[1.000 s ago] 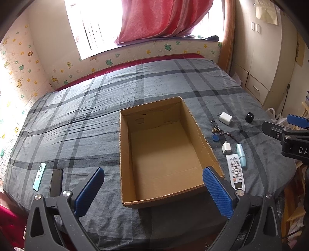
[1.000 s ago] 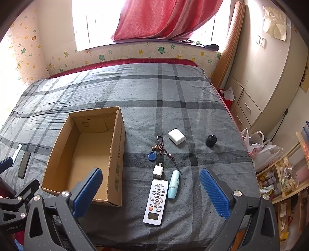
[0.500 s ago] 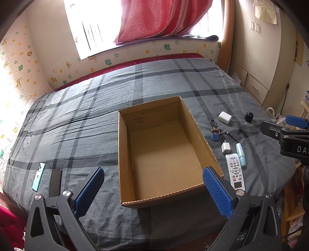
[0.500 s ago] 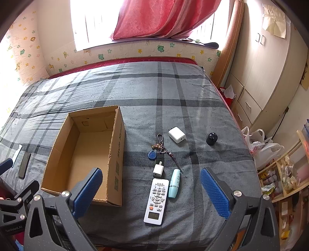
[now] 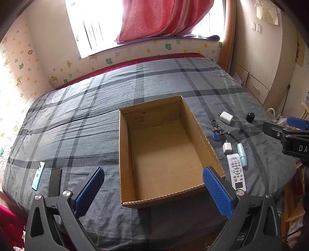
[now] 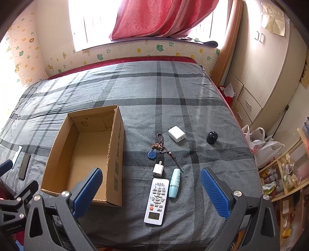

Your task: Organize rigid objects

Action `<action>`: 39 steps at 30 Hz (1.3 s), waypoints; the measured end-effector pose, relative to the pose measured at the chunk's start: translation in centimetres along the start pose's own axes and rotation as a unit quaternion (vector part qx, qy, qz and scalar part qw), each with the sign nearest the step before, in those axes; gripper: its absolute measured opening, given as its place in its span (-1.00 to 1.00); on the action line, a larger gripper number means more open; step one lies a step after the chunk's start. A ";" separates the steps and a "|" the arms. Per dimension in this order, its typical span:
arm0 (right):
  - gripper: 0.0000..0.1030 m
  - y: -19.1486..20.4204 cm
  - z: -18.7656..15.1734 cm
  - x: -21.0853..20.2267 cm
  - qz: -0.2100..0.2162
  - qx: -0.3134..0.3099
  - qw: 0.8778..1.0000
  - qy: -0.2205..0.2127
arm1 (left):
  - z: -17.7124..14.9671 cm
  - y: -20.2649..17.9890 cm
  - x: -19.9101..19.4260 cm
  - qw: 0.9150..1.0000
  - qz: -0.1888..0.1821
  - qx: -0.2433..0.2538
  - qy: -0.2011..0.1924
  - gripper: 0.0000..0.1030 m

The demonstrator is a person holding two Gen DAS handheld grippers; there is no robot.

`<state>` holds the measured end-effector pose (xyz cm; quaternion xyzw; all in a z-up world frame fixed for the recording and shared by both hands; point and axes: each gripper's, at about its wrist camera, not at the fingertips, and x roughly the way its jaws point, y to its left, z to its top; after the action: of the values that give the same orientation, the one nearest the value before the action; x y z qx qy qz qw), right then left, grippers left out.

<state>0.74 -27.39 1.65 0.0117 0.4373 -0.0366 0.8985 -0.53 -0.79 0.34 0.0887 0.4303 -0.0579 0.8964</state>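
Observation:
An empty open cardboard box (image 5: 127, 194) (image 6: 115, 154) lies on the grey plaid bed. Right of it lie a white remote (image 6: 156, 200) (image 5: 236, 173), a light blue tube (image 6: 174, 182), a small white plug (image 6: 158, 170), a keychain with a blue tag (image 6: 157, 149), a larger white charger (image 6: 176, 133) and a small black object (image 6: 211, 137). Left of the box lie a teal phone (image 5: 38, 175) and a black phone (image 5: 55, 182). My left gripper (image 5: 153, 190) is open above the box's near end. My right gripper (image 6: 151, 192) is open above the remote. Both are empty.
A wardrobe (image 6: 270, 77) stands to the right of the bed. Plastic bags (image 6: 264, 146) and a shelf with jars (image 6: 280, 173) sit by the bed's right edge. A window with a red curtain (image 6: 164, 17) is behind the bed.
Both grippers have shifted only slightly; the right wrist view has crept a little forward over the remote. Nothing on the bed has moved.

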 end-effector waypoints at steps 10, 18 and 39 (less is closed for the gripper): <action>1.00 -0.3 0.1 0.3 -0.001 0.005 1.000 0.002 | 0.1 0.5 0.5 1.000 0.003 -0.006 0.003 1.00; 1.00 -0.4 0.3 0.8 0.002 0.011 1.000 0.005 | 0.2 1.4 1.2 1.000 0.000 -0.012 0.008 1.00; 1.00 -0.7 0.6 4.6 -0.015 0.012 0.999 0.040 | 0.8 6.1 11.3 0.999 0.019 -0.008 0.049 1.00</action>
<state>4.03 -28.38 -1.59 0.0171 0.4727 -0.0548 0.8793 8.25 4.73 -7.36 0.0928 0.4728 -0.0326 0.8757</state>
